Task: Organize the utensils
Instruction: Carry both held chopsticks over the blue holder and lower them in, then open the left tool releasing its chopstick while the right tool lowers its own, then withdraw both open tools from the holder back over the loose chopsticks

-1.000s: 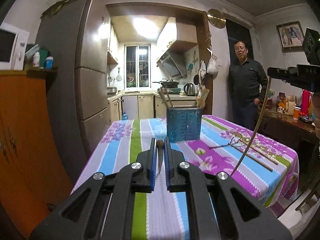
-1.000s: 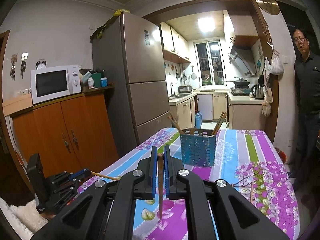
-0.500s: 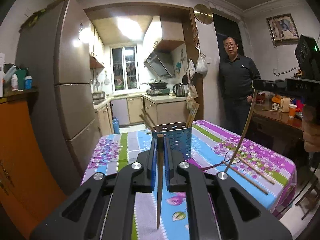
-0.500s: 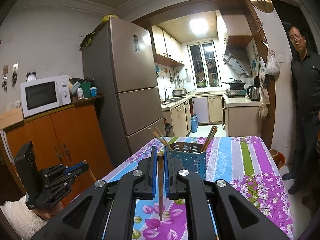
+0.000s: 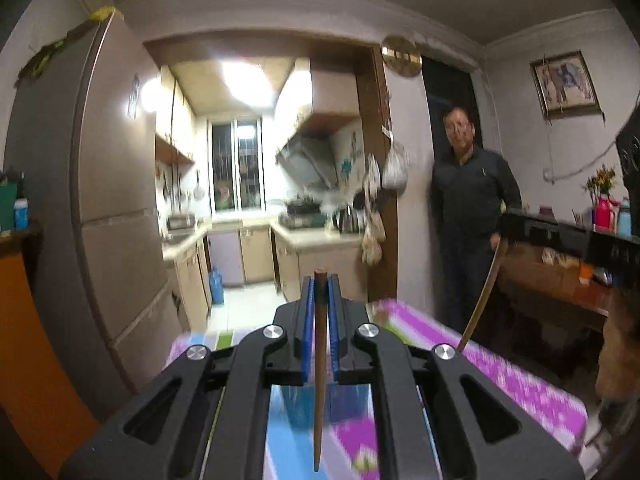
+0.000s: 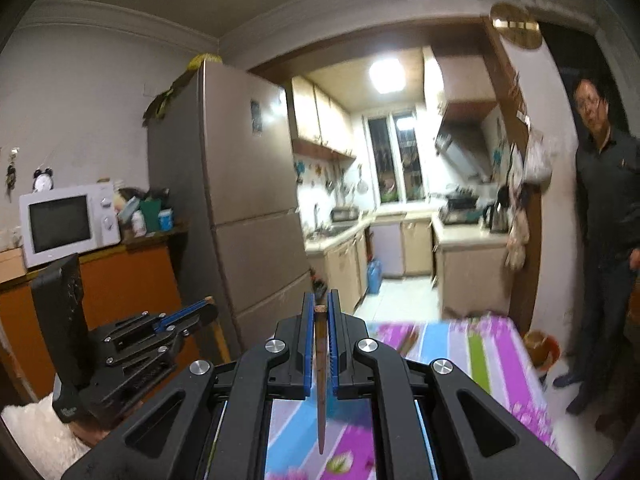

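- My left gripper (image 5: 320,292) is clamped on a brown chopstick (image 5: 319,380); the blue pads pinch it near its blunt top end, and the stick hangs nearly straight down, tapered tip lowest.
- My right gripper (image 6: 320,312) is likewise closed on a second chopstick (image 6: 321,384), held the same way: blunt end up between the pads, point down over the striped tabletop (image 6: 476,344).
- In the left wrist view the blue utensil holder (image 5: 298,404) shows only as a blurred blue shape below the jaws, mostly hidden by the gripper body. It lies ahead of and beneath the hanging stick.
- In the right wrist view I can just make out what seem to be stick ends by the far tabletop edge; the holder itself I cannot see there.
- The relation that matters: both sticks have their long axis upright, so their tips already point towards the holder's open top. I judge the left one nearer in line with it, so it should go in first, tip lowered straight down.
- A person in dark clothes (image 5: 468,208) stands by the doorway, well apart from the tabletop.
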